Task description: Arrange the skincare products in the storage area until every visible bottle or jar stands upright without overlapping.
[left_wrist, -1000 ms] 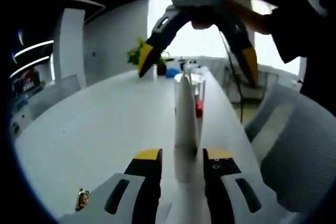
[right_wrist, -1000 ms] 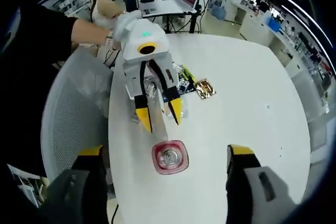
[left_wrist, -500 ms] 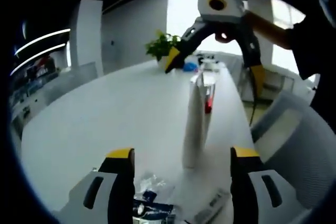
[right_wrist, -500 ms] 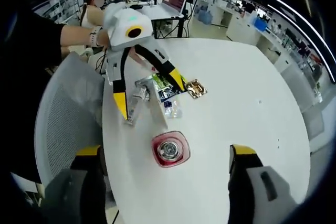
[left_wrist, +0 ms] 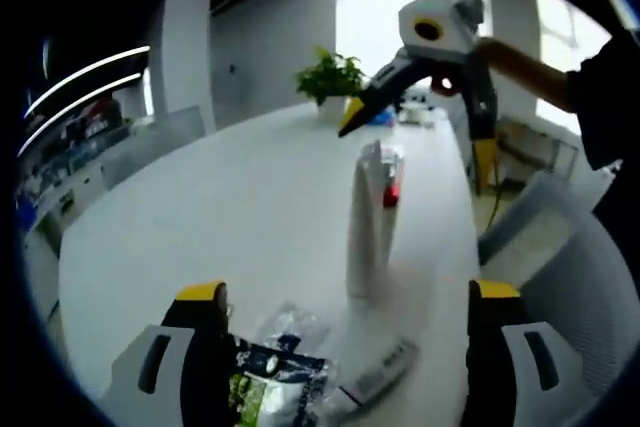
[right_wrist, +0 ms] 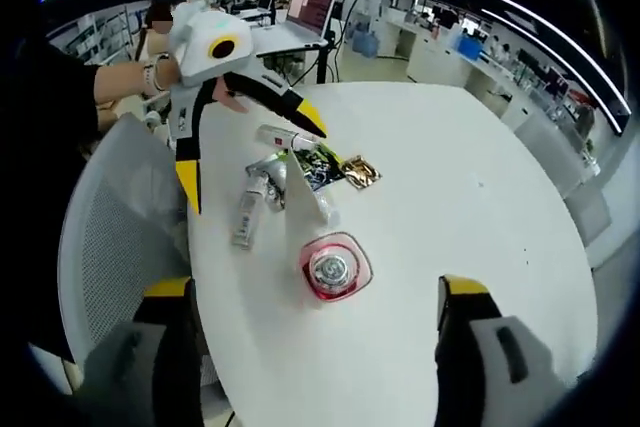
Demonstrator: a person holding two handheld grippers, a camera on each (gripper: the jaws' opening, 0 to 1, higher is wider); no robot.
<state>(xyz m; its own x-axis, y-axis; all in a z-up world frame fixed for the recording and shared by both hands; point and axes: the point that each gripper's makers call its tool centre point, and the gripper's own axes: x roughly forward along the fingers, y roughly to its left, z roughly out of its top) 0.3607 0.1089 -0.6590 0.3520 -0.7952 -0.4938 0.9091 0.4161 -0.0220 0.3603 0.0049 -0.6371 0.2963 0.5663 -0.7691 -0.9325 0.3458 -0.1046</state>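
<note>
Standing tube: a white tube (left_wrist: 363, 227) is upright on the white table (left_wrist: 230, 207), long axis vertical, narrow crimped end up, near the table's right edge in the left gripper view.
Left gripper (left_wrist: 345, 347): jaws spread wide, holding nothing, either side of the tube's base but apart from it; in the right gripper view it hangs over the packets (right_wrist: 250, 152), jaws splayed.
Lying tube: a small tube (left_wrist: 378, 379) lies flat just in front of the standing one, long axis slanting up to the right; which end is the cap, I cannot tell.
Sachets: foil packets (left_wrist: 268, 377) sit crumpled between the left jaws, flat on the table.
Red jar: beyond the white tube, a clear red-trimmed jar (right_wrist: 335, 267) stands upright, seen from above in the right gripper view.
Right gripper (right_wrist: 315, 347): fingers wide open, empty, hovering above the jar.
Risk: the tall tube looks tippy; a brush from either jaw, or a reach for the lying tube beside it, could topple it against the jar or off the near edge.
</note>
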